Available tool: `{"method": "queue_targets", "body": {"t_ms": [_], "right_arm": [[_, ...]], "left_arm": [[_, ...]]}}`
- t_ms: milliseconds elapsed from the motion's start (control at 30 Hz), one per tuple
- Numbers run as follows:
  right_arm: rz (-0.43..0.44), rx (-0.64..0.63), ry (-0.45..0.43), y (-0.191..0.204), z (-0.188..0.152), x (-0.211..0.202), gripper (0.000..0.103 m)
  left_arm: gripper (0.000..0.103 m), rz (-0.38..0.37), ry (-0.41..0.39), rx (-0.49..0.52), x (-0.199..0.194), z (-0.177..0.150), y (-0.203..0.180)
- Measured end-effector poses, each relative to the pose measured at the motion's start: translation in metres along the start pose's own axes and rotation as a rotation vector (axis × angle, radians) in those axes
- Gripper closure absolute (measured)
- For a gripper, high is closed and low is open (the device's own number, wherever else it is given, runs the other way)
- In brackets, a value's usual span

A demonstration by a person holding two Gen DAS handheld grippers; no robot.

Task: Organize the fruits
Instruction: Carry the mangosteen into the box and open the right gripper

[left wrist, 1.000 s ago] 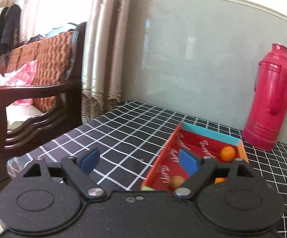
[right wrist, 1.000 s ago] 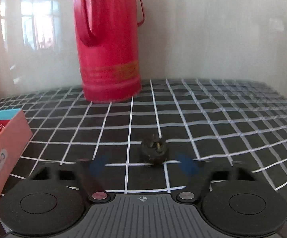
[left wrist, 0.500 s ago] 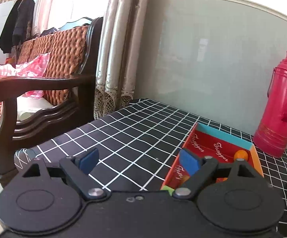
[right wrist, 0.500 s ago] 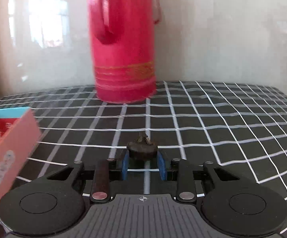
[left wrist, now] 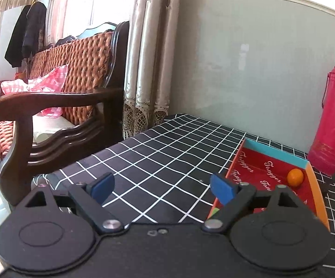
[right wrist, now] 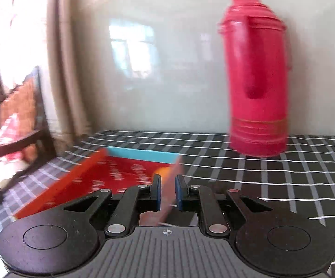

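Your left gripper (left wrist: 161, 186): jaws wide open, empty | right gripper (right wrist: 167, 191): jaws nearly closed, contents unclear in blur | 1 orange (left wrist: 295, 177) in tray (left wrist: 315, 192), right of frame

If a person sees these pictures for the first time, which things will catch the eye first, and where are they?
The tall pink-red thermos stands out most, upright at the back of the black checkered tablecloth against the pale wall. Next is the red tray with blue and orange walls lying on the cloth left of the thermos, with one small orange fruit in its far right corner.
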State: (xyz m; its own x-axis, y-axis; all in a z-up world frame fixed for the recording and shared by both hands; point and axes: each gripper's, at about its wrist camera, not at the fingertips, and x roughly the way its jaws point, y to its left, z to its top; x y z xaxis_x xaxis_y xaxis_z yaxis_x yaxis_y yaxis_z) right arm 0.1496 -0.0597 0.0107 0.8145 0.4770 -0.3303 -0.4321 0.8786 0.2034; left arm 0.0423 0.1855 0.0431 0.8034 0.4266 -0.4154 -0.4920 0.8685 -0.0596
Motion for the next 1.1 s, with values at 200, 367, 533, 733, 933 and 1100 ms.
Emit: {"method": "queue_targets", "body": {"t_ms": [200,367,533,733,933,1100], "right_arm": [[0.099,-0.034,0.03,0.031,-0.005,0.016,0.089],[0.063,-0.071,0.037,0.042,-0.007,0.021,0.087],[-0.166,0.068,-0.031,-0.02,0.01,0.011,0.014],[-0.301,0.208,0.067,-0.103,0.014,0.027,0.014],[-0.22,0.192,0.192,-0.109,0.009,0.073,0.046],[-0.211,0.149,0.214,-0.1,0.009,0.097,0.065]], "left_arm": [[0.02,0.004,0.009,-0.008,0.003,0.001,0.007],[0.02,0.002,0.022,-0.03,0.005,0.002,0.01],[0.019,-0.006,0.021,-0.018,0.005,0.002,0.005],[0.019,-0.049,0.041,-0.035,0.009,0.002,-0.006],[0.019,-0.072,0.051,-0.026,0.011,0.001,-0.017],[0.018,-0.068,0.061,-0.025,0.013,-0.001,-0.016]]}}
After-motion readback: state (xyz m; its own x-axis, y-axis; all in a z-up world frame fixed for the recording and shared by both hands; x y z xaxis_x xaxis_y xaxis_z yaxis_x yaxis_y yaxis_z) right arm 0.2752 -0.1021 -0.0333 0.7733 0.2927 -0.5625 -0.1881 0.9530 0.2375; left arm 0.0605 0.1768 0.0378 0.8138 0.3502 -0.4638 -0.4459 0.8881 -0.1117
